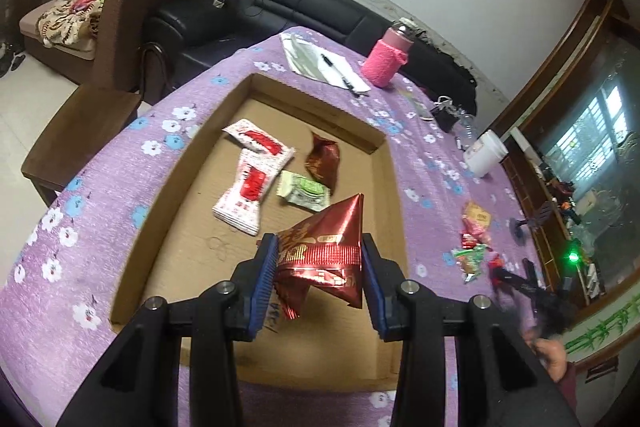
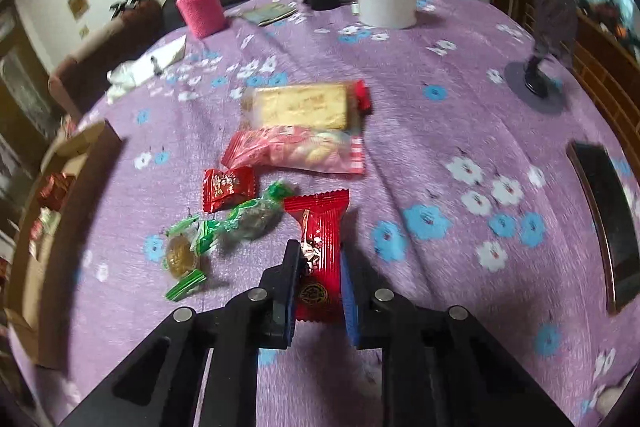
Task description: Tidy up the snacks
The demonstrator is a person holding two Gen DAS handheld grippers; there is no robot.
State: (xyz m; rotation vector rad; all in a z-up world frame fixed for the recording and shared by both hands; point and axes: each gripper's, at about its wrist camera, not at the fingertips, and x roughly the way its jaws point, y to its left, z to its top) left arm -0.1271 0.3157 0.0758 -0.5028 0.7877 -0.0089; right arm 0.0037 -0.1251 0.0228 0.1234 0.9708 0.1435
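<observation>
left gripper (image 1: 319, 259) clenched on dark red foil pouch (image 1: 324, 251), held above cardboard tray (image 1: 168, 183), near its front | right gripper (image 2: 320, 267) grasping red candy wrapper (image 2: 320, 247), long axis along the fingers, right of tray; left is nearer

tablecloth (image 2: 440, 147): purple, floral | bottle sleeve (image 1: 386, 63): pink | box (image 1: 188, 227): brown

Daylight is coming in through the window (image 1: 600, 123) on my right, leaving the room evenly bright. Glare is glinting off the foil packet (image 1: 324, 255). My right-wrist picture is smearing with motion blur, and the fisheye is bending and darkening every edge.
</observation>
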